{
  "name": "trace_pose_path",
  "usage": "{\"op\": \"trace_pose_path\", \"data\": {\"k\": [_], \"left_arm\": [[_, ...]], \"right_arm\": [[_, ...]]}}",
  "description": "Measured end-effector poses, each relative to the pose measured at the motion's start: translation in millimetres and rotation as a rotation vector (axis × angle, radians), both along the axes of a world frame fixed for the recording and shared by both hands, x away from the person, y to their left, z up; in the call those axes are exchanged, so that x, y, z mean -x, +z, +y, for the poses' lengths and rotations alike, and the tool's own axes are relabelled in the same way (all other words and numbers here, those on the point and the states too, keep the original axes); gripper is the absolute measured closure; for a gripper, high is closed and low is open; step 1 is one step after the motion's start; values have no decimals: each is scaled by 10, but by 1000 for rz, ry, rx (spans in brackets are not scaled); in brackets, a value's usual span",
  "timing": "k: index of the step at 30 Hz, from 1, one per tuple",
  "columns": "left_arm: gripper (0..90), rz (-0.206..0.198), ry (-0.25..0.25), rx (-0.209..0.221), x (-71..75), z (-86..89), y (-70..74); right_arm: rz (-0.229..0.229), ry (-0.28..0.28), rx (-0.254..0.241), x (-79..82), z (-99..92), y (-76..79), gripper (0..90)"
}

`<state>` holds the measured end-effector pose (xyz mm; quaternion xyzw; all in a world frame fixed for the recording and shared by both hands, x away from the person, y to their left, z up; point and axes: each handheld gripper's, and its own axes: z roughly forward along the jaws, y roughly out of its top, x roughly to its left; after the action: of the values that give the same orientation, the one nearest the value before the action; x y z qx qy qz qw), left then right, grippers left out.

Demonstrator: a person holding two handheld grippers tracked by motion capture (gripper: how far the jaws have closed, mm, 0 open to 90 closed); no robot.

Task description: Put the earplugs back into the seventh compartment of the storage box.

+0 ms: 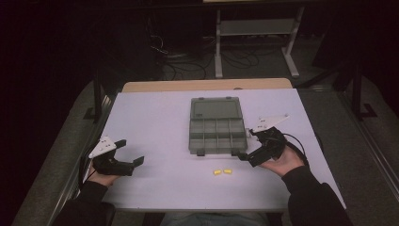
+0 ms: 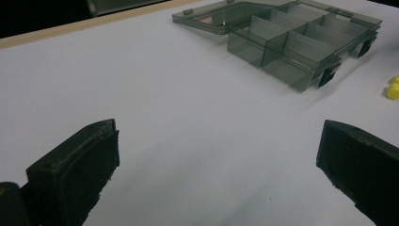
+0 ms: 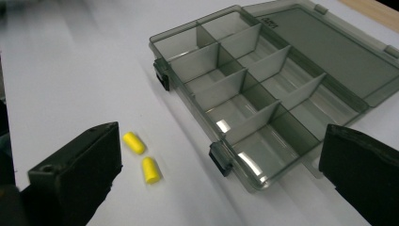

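While both grippers rest low over the pale worktop (image 1: 155, 117), the two yellow earplugs (image 1: 221, 172) lie side by side on it, just in front of the open compartment box (image 1: 218, 133) and apart from it. The box sits mid-worktop with its lid folded flat behind it. The right gripper (image 1: 250, 147) is near the box's front right corner, its fingers (image 3: 77, 165) spread wide and holding nothing, the earplugs close to one of them. The left gripper (image 1: 130, 151) is well apart at the left, its fingers (image 2: 77, 165) likewise spread and empty.
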<state>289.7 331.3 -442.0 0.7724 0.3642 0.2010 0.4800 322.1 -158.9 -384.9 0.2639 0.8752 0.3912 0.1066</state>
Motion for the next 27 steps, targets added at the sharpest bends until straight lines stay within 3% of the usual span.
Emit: {"op": "trace_pose_path", "data": {"k": [9, 22, 27], "left_arm": [[0, 3, -1, -1, 4, -9, -2], [0, 4, -9, -3, 8, -20, -3], [0, -1, -11, -8, 13, -19, 2]], "right_arm": [[2, 63, 24, 37, 204, -40, 0], [72, 194, 84, 97, 519, -247, 0], [80, 209, 98, 120, 554, -299, 0]]}}
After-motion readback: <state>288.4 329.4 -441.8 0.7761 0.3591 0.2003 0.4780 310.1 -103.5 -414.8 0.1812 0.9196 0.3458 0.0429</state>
